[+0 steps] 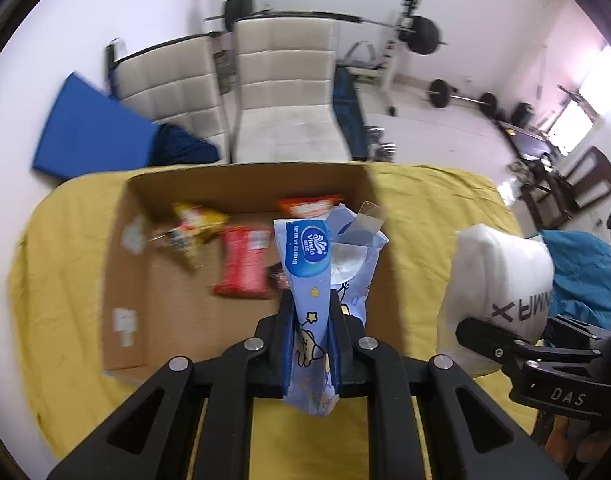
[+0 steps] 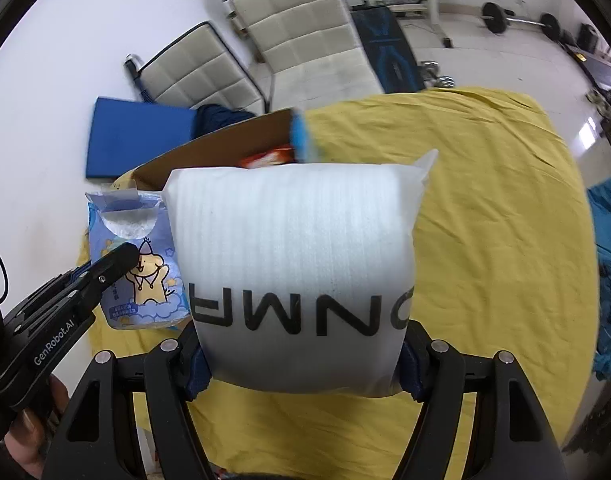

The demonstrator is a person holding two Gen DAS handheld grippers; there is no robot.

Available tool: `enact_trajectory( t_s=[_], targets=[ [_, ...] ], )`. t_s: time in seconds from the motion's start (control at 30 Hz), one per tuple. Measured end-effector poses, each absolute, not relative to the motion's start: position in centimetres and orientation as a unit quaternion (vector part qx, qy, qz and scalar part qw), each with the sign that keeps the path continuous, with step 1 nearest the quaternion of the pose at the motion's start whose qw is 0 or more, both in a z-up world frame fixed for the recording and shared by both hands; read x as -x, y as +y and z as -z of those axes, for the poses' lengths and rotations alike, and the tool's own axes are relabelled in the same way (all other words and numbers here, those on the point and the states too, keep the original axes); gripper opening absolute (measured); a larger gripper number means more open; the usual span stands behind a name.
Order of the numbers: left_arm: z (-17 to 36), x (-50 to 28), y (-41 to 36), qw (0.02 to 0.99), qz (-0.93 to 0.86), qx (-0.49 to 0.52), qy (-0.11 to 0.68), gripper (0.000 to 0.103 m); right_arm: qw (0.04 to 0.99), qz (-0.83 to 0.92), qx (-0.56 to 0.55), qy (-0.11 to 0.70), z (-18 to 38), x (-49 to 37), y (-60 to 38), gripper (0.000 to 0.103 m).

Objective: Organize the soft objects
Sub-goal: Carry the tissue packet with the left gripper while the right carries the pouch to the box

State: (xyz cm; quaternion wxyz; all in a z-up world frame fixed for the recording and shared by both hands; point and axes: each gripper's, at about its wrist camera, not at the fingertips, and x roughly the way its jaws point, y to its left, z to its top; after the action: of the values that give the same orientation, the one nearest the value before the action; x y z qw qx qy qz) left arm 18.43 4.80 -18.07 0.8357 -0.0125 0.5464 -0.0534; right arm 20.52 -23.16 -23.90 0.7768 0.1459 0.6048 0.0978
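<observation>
My left gripper [image 1: 310,312] is shut on a blue tissue pack [image 1: 325,256] printed with stars and a cartoon dog, held above the near right corner of an open cardboard box [image 1: 121,264]. In the right wrist view the same tissue pack [image 2: 141,264] hangs at the left with the left gripper [image 2: 121,258] clamped on it. My right gripper [image 2: 301,360] is shut on a plump white foam-filled bag [image 2: 293,256] with black letters, held above the yellow cloth [image 2: 485,208]. The white bag [image 1: 501,280] also shows at the right of the left wrist view.
Inside the box lie a red snack pack [image 1: 243,264], a yellow snack pack [image 1: 193,226] and an orange pack [image 1: 307,206]. A teal cloth [image 2: 609,272] lies at the right. Two cream chairs [image 1: 281,92], a blue mat [image 1: 89,128] and gym weights stand beyond the table.
</observation>
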Motion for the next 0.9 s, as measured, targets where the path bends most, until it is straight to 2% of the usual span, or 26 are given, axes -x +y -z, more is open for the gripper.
enact_trajectory(
  t_s=[0.2, 0.4, 0.7, 0.9],
  targets=[
    [19.9, -19.0, 11.7, 0.826, 0.012, 0.04, 0.563, 0.012, 0.767, -0.113, -0.127, 0.618, 25.7, -21.8, -15.6, 0.074],
    [23.7, -20.4, 15.8, 0.798, -0.005, 0.06, 0.6, 0.012, 0.745, -0.119, -0.105, 0.648, 30.3, -23.2, -9.0, 0.074],
    [29.2, -22.3, 18.7, 0.756, -0.01, 0.087, 0.649, 0.012, 0.706, -0.106, -0.089, 0.695, 37.5, -25.2, -5.0, 0.074],
    [31.1, -22.3, 19.4, 0.741, -0.013, 0.081, 0.667, 0.012, 0.679, -0.11, -0.085, 0.72, 40.7, -26.0, -3.4, 0.075]
  ],
)
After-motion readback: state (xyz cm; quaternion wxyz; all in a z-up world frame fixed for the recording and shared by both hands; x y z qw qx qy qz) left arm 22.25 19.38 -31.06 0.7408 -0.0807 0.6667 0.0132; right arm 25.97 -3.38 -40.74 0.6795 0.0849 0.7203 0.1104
